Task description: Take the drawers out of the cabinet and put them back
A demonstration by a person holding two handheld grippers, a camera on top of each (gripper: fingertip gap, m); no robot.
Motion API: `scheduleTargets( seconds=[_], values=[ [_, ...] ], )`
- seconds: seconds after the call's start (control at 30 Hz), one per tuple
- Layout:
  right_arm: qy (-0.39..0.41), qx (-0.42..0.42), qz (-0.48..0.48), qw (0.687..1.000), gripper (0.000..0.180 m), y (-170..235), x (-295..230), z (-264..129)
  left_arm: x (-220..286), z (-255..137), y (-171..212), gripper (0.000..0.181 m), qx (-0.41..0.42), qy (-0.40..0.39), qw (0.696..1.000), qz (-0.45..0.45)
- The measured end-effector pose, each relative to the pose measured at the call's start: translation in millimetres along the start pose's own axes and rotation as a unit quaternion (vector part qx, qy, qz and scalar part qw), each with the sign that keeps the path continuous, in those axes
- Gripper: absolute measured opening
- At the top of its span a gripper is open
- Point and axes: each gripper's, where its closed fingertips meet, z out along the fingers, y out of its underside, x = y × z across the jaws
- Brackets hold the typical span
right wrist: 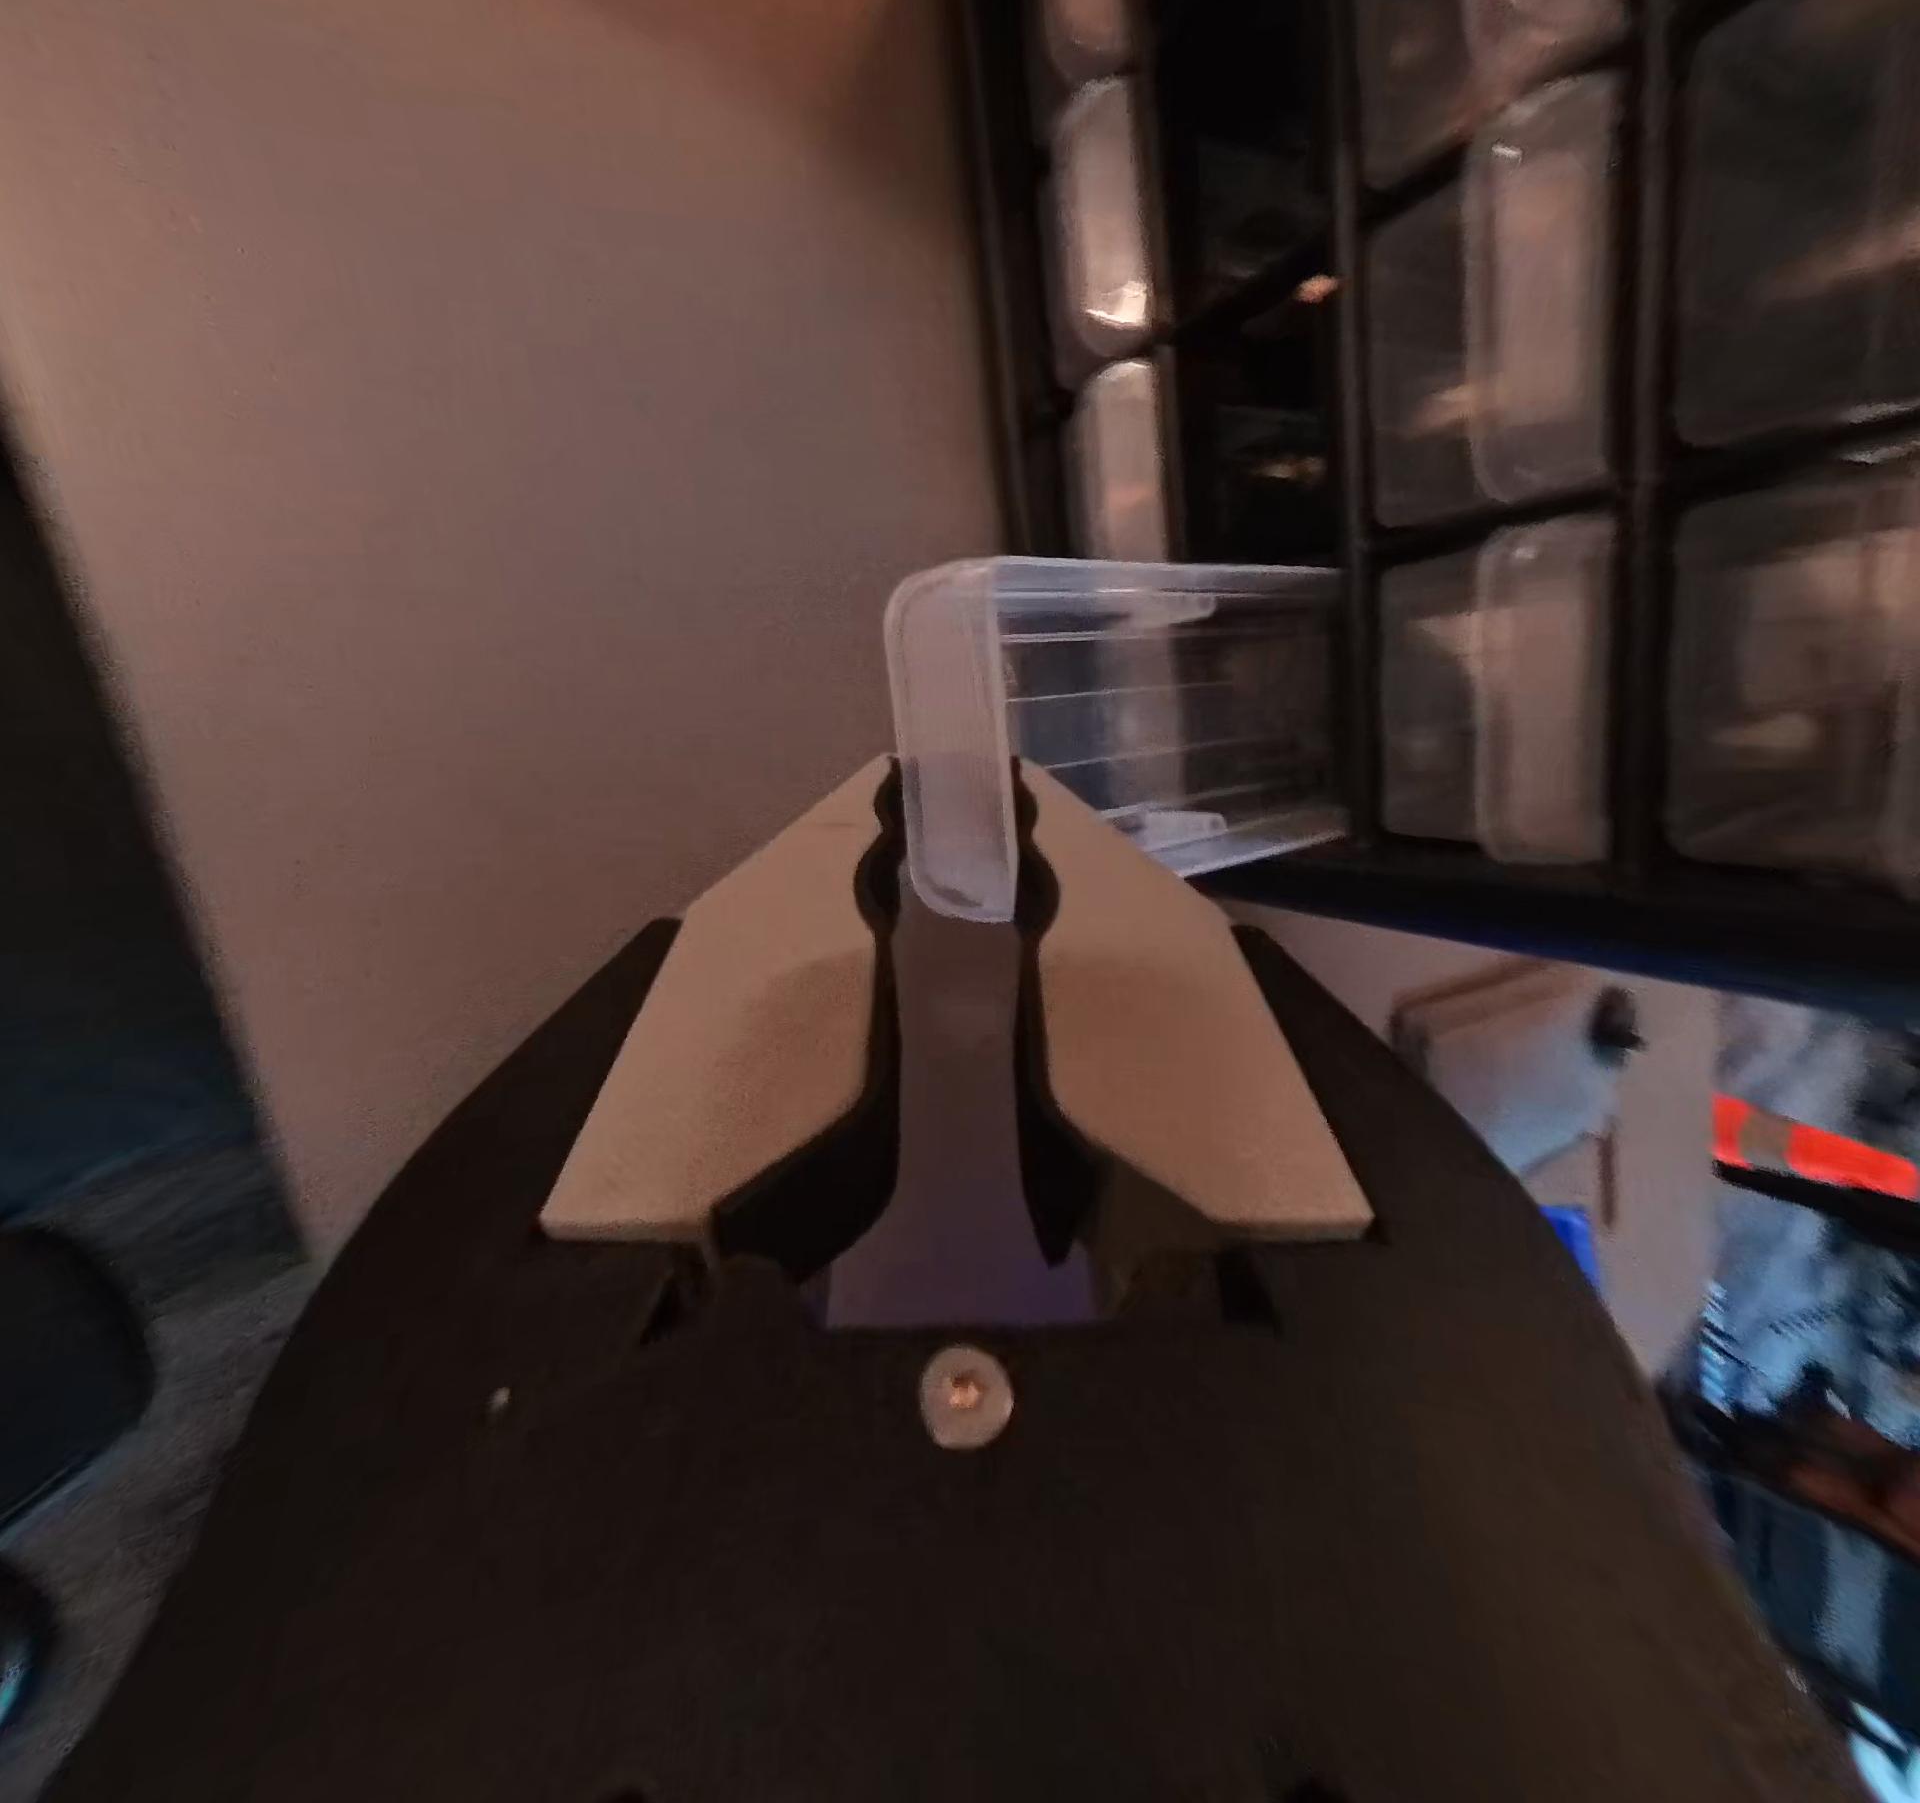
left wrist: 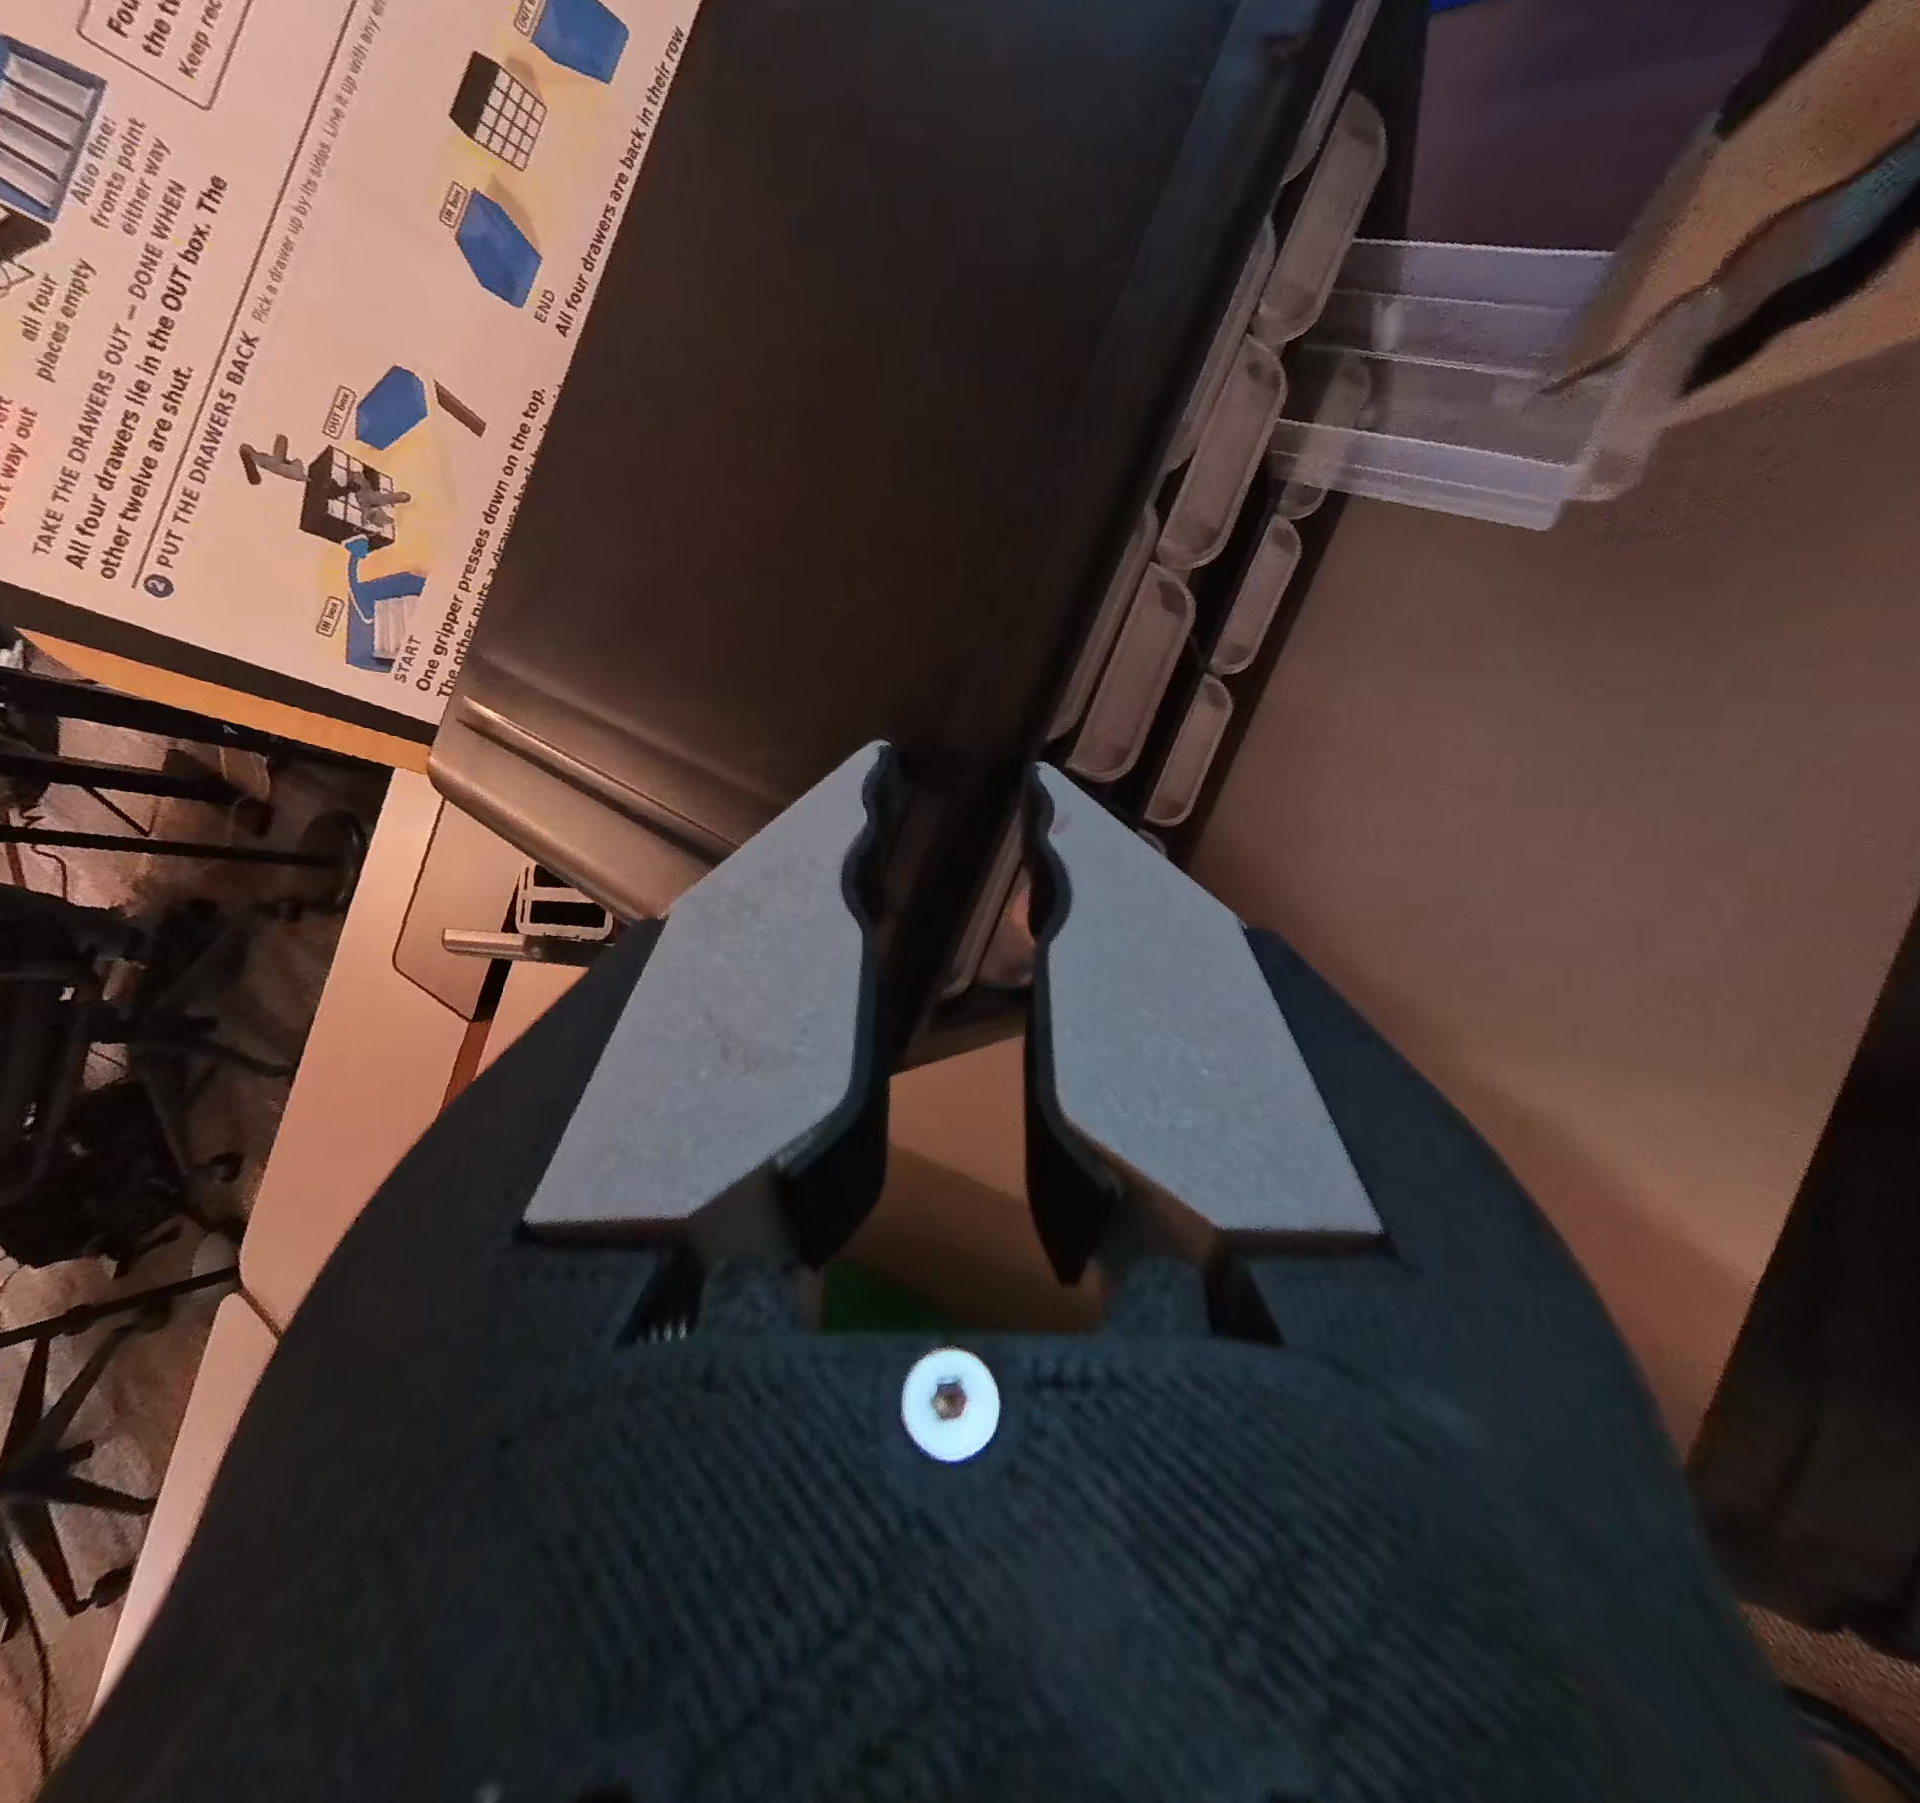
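The small clear plastic drawer point(right wrist: 1122, 714) sticks partway out of the black cabinet with a grid of see-through drawers point(right wrist: 1642, 382), at about 2 o'clock in the right wrist view. The right gripper point(right wrist: 958, 834) pinches the drawer's front lip between its two tan fingers point(right wrist: 769, 1015). The left gripper point(left wrist: 958, 854) has a narrow gap, with the cabinet's top front edge in between; I cannot tell if it squeezes it. A white instruction sheet point(left wrist: 312, 299) lies at 10 o'clock.

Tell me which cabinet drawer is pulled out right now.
The clear drawer gripped by its front handle in the right claw. It sticks far out of the black cabinet; the other visible drawers sit flush in their slots.
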Motion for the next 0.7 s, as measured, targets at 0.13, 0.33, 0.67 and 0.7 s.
scheduleTargets(
  seconds=[0.13, 0.33, 0.67, 0.7],
  values=[
    [0.116, -0.045, 0.03, 0.992, 0.021, 16.8, 48.5, 24.1, 0.2, 0.0, 0.0, 0.022, -0.003, -0.008, 1.0, 0.003],
    [0.095, 0.004, 0.087, 0.992, 0.029, 0.0, 48.3, 7.5, 0.0, 0.0, -0.1, 0.022, -0.003, -0.006, 1.0, -0.003],
    [-0.043, 0.098, 0.158, 0.982, 0.0, -9.9, 26.5, 5.7, -0.1, -0.1, 0.2, 0.022, -0.006, -0.009, 1.0, 0.0],
    [-0.014, 0.075, 0.172, 0.982, 0.0, -1.2, 37.4, 16.6, -0.2, -0.2, 0.2, 0.021, -0.006, -0.008, 1.0, -0.002]
  ],
)
